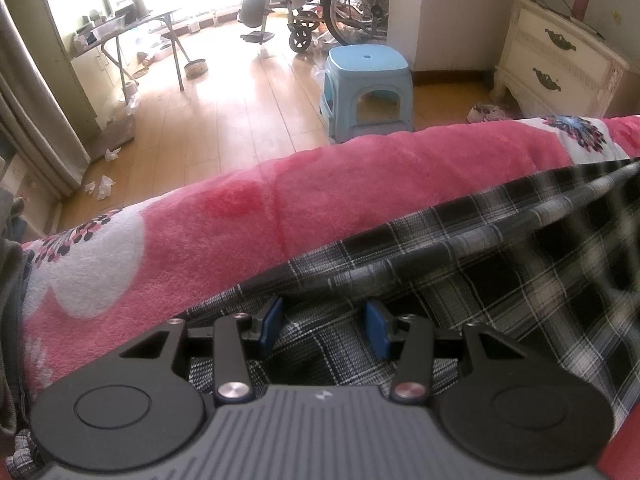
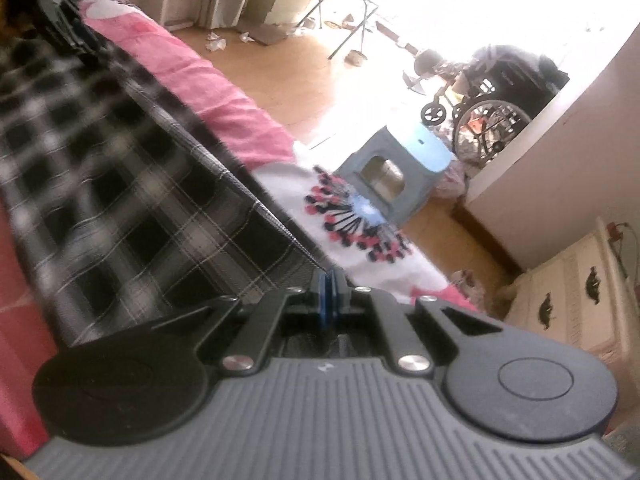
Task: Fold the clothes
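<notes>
Two grippers at a plaid shirt on a pink blanket.

The left gripper (image 1: 324,328) hangs with its blue pads spread wide, just over the plaid shirt (image 1: 460,272). The right gripper (image 2: 329,294) is pinched tight on the shirt's edge. The shirt lies spread on the pink blanket (image 1: 240,216); beyond the blanket a blue stool (image 1: 366,88) stands on the wooden floor (image 1: 224,112), a wheelchair (image 1: 344,4) farther back.
</notes>
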{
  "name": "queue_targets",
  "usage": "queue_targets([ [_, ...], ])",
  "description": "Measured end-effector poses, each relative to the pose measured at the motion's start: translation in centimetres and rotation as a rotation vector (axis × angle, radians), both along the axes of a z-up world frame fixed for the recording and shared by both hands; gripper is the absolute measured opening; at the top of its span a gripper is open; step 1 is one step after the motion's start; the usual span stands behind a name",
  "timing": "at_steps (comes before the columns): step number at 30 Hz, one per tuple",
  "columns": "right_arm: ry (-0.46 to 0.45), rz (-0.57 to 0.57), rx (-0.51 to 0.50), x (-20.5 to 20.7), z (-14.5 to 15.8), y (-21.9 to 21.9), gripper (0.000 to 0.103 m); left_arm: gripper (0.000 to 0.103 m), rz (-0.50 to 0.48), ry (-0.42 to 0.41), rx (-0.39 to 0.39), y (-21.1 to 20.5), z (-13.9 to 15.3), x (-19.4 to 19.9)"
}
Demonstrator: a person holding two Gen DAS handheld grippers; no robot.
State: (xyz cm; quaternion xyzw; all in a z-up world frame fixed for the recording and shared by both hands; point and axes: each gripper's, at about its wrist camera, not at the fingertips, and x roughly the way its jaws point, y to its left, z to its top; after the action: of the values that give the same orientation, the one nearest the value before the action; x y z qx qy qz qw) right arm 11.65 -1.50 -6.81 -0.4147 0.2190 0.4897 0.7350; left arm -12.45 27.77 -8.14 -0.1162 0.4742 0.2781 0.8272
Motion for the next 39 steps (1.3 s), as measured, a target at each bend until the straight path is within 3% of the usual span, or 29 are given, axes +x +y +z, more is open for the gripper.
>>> queue_targets([
  [19, 0.062, -0.045, -0.127, 5.4, -3.4, 5.6, 0.001, 0.046, 0.026, -0.05, 0.0, 1.6, 0.9, -0.6],
  [27, 0.114, -0.109, -0.084, 6.4, -4.7, 5.5, 0.001, 0.045, 0.039, -0.086, 0.021, 3.1, 0.8, -0.2],
  [30, 0.109, -0.132, -0.031, 6.5, -3.8, 5.2, 0.001, 0.046, 0.014, -0.116, 0.029, 3.3, 1.3, 0.2],
  [33, 0.121, -0.147, -0.056, 6.9, -5.2, 5.4, 0.001, 0.046, 0.0, -0.13, 0.012, 3.5, 1.1, 0.9],
  [39, 0.124, -0.156, -0.075, 7.0, -6.9, 5.9, 0.001, 0.048, -0.141, -0.156, 0.001, 2.0, 0.8, 1.9],
])
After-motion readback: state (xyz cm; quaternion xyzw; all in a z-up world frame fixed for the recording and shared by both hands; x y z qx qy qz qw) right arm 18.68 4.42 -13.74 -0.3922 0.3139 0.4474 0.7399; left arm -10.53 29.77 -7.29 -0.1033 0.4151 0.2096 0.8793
